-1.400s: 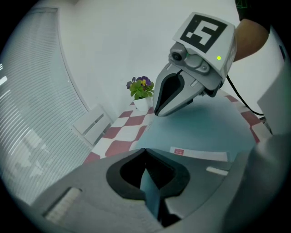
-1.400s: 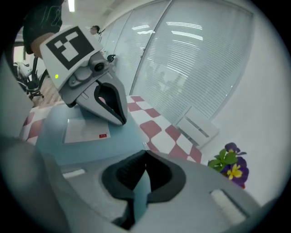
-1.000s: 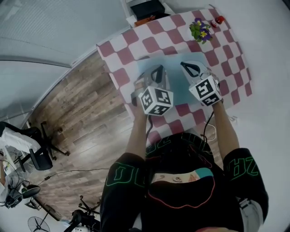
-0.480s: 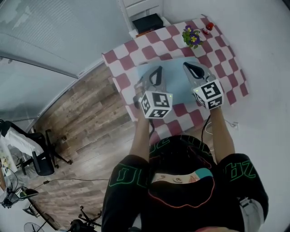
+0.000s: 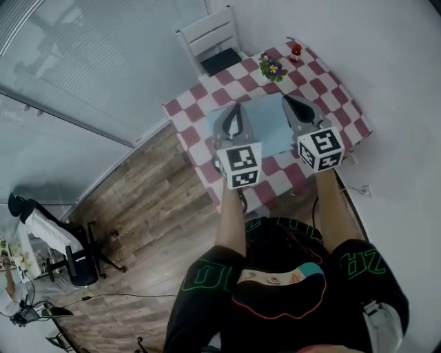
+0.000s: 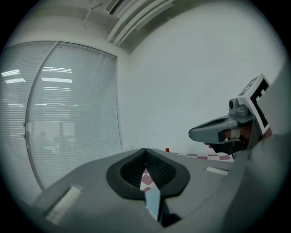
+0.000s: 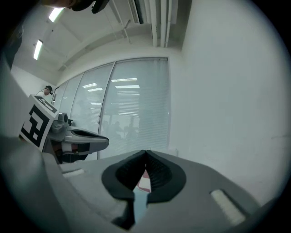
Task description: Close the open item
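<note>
1. Head view: soft, even, cool light; shadows faint on the desk (image 5: pixel 193 127); fisheye bends the edges.
2. Left gripper view: bright pale wall; lamp reflections streak the blinds (image 6: pixel 59 91) at left; left tool (image 6: pixel 145 152) slightly soft.
3. Right gripper view: ceiling lamps (image 7: pixel 55 13) glare upper left; black corners.
</note>
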The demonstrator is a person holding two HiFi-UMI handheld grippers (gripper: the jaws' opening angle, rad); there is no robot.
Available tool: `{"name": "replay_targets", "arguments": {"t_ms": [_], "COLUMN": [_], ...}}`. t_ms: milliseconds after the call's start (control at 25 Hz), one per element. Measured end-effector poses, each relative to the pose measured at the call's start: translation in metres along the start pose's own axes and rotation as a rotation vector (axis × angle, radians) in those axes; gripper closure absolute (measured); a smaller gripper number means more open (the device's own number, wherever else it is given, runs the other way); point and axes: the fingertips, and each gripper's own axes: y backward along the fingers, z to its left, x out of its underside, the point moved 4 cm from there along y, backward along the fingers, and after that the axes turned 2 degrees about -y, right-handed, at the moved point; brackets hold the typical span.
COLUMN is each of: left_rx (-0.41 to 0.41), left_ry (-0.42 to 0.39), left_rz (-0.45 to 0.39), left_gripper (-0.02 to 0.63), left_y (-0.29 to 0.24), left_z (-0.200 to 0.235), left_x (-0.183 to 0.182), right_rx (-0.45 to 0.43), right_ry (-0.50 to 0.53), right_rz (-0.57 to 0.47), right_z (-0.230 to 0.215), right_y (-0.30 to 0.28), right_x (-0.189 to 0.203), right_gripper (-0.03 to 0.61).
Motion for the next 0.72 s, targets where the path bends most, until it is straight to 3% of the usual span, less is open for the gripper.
{"name": "replay_targets", "arguments": {"t_ms": [160, 520, 720], "left_rx": [-0.031, -0.083, -0.090], "left_ry": [0.010, 0.003, 0.008], "left_rz": [-0.010, -0.064, -0.102], "left_gripper": [0.606, 0.606, 0.607], "left_y": [0.035, 0.109, 0.134], "left_z": [-0.021, -0.031, -0.031], "left_x": [-0.009, -0.018, -0.023], "right_rx": [-0.024, 0.020, 0.061], "right_ry": [0.064, -0.071, -0.087], "right_rz": [-0.067, -0.186, -0.180], "right_z": [0.022, 0.049, 0.049], "right_y": [0.038, 0.107, 0.137], "right_x": [-0.017, -0.031, -0.023], "right_gripper": [0.575, 0.575, 0.575]}}
